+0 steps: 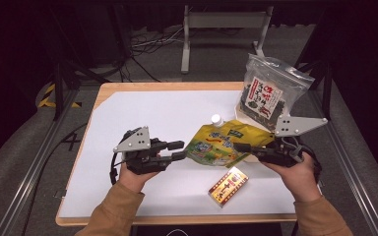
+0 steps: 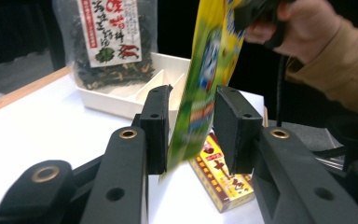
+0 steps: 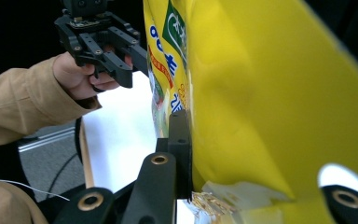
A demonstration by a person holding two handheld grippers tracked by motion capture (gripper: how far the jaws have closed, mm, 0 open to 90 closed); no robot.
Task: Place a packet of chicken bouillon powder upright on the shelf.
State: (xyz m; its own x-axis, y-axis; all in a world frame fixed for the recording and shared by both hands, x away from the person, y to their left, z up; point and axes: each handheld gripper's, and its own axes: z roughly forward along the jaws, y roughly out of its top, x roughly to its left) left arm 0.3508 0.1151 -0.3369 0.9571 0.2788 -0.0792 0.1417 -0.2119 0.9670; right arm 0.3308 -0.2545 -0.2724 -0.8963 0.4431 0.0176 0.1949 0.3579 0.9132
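Observation:
A yellow-green spouted pouch (image 1: 215, 142) hangs above the white table top, held at its right end by my right gripper (image 1: 241, 147), which is shut on it. In the right gripper view the pouch (image 3: 270, 93) covers one jaw, and the other jaw presses against its face. My left gripper (image 1: 179, 150) is open at the pouch's left edge. In the left gripper view that edge of the pouch (image 2: 200, 93) stands between the two black pads (image 2: 156, 126) with a gap on each side.
A red and yellow box (image 1: 229, 186) lies flat near the table's front, below the pouch. A bag of dried seaweed (image 1: 266, 93) stands in a white divided tray (image 2: 121, 100) at the back right. Bare white table (image 1: 138, 113) stretches to the left.

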